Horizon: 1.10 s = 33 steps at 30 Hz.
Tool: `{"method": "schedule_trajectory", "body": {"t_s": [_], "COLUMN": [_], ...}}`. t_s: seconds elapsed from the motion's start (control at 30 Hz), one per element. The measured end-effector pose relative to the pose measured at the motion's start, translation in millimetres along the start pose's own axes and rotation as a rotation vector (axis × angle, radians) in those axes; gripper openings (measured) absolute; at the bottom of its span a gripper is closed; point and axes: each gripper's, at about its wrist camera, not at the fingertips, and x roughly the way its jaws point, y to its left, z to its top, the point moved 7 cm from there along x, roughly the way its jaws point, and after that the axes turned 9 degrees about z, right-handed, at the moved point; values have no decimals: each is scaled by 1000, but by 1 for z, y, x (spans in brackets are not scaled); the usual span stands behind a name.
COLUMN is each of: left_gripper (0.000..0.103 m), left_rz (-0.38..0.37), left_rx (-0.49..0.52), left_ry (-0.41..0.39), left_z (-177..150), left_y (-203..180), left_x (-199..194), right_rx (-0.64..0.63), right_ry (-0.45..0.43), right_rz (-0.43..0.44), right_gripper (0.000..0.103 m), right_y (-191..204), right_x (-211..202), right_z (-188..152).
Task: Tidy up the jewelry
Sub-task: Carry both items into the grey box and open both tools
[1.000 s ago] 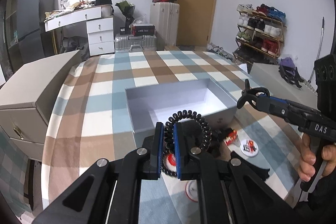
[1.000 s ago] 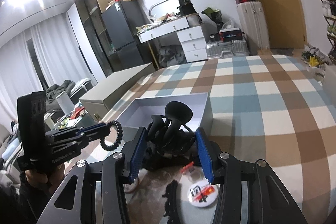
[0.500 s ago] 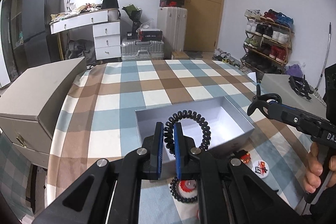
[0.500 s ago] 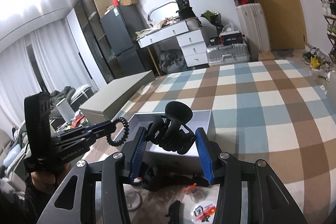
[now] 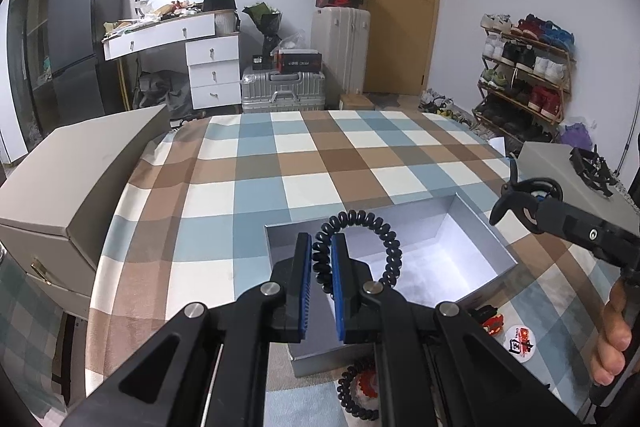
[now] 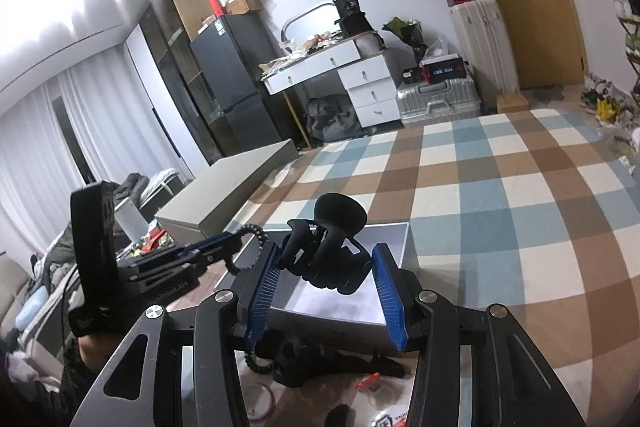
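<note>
My left gripper (image 5: 321,255) is shut on a black spiral hair tie (image 5: 384,243) and holds it above the near left part of the open grey box (image 5: 472,227). My right gripper (image 6: 324,263) is shut on a black claw hair clip (image 6: 328,259) and holds it over the box (image 6: 394,259). In the left wrist view the right gripper (image 5: 520,203) hangs above the box's right rim. In the right wrist view the left gripper (image 6: 236,245) reaches in from the left with the hair tie (image 6: 256,235).
In front of the box lie another spiral hair tie (image 5: 352,393), a round badge (image 5: 520,341), a small red clip (image 5: 490,325) and a black clip (image 6: 320,363). A grey drawer box (image 5: 72,183) stands left on the checked cloth (image 5: 320,163).
Both grippers have risen with their loads and moved forward, so that they now hang over the box instead of in front of it.
</note>
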Motion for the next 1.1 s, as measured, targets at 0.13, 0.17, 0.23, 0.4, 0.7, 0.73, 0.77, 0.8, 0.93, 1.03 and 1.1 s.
{"method": "schedule_trajectory", "body": {"t_s": [0.13,0.17,0.23,0.4,0.7,0.73,0.77,0.8,0.93,1.03,1.1], "left_gripper": [5,5,5,5,5,5,5,5,5,17,36], "left_rz": [4,6,10,11,11,8,4,5,-6,-34,-42], "left_rx": [11,13,19,26,22,22,21,23,29,19,17], "left_ry": [9,9,11,15,23,22,21,20,14,21,14], "left_z": [-1,-2,-3,-3,-6,-5,-5,-5,-6,-7,-6], "left_y": [-4,-4,-6,-7,-7,-8,-8,-9,-12,-13,-13], "left_x": [4,5,5,5,7,7,7,7,5,2,-2], "right_rx": [9,9,12,20,24,26,25,21,21,24,22], "right_ry": [9,11,16,29,43,44,47,50,46,56,59], "right_rz": [6,7,9,13,17,19,23,25,27,32,35], "right_gripper": [46,46,46,46,46,46,46,46,48,48,50], "right_y": [0,0,-1,-3,-4,-4,-3,-2,-1,-1,0], "right_x": [6,7,8,13,19,19,20,20,20,21,20], "right_z": [-1,-2,-4,-7,-10,-11,-11,-11,-11,-11,-10]}}
